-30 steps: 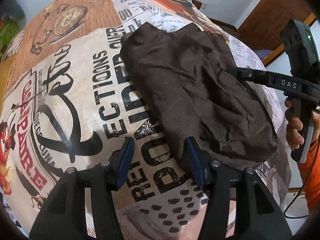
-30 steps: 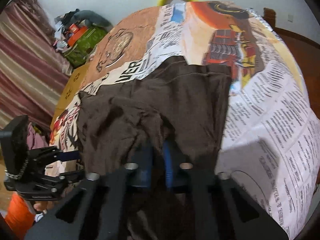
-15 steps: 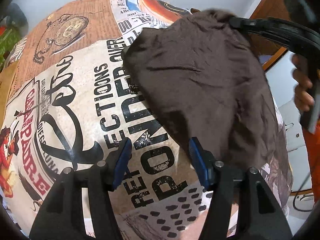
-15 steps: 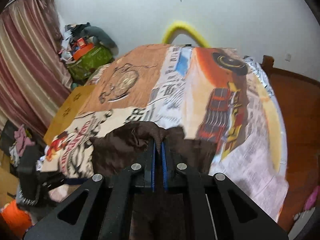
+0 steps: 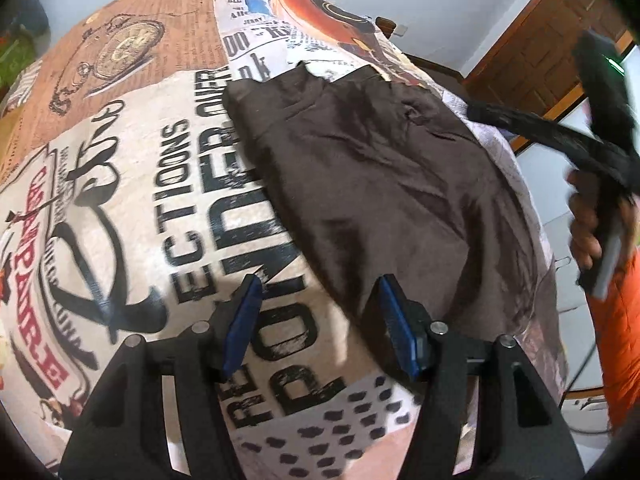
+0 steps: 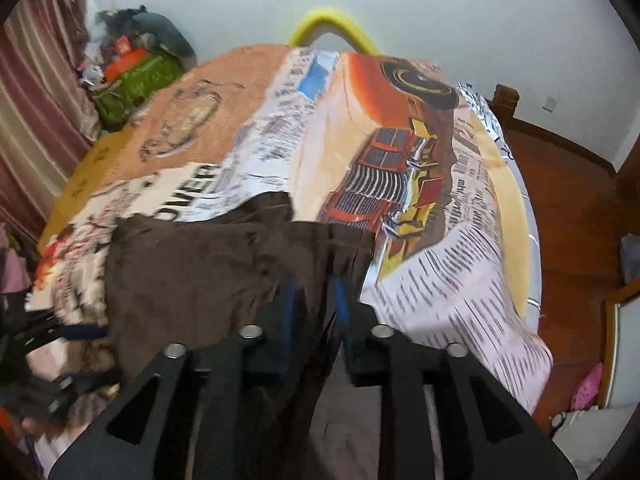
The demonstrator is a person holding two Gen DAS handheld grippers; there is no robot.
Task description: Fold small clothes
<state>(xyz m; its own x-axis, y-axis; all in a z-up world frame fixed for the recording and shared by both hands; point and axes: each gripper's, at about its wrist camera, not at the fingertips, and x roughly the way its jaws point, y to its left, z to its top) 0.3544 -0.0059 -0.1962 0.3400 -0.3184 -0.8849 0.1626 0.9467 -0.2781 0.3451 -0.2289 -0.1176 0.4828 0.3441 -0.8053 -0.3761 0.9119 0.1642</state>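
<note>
A dark brown garment (image 5: 384, 184) lies folded over on the printed bedspread (image 5: 132, 200); it also shows in the right wrist view (image 6: 208, 268). My left gripper (image 5: 320, 320) is open and empty, hovering just above the garment's near left edge. My right gripper (image 6: 316, 292) is open with its blue pads apart, just above the garment's right edge; brown cloth lies between and under them. It appears at the right of the left wrist view as a blurred black shape (image 5: 560, 140).
The bedspread (image 6: 440, 240) covers the whole bed. A yellow curved bar (image 6: 332, 28) stands at the far end. Clutter and a green bag (image 6: 136, 80) sit by the curtain at the left. Wooden floor (image 6: 568, 208) lies to the right.
My right gripper carried the garment's edge up and over, laid it down flat and opened. The left gripper stayed open and nearly still.
</note>
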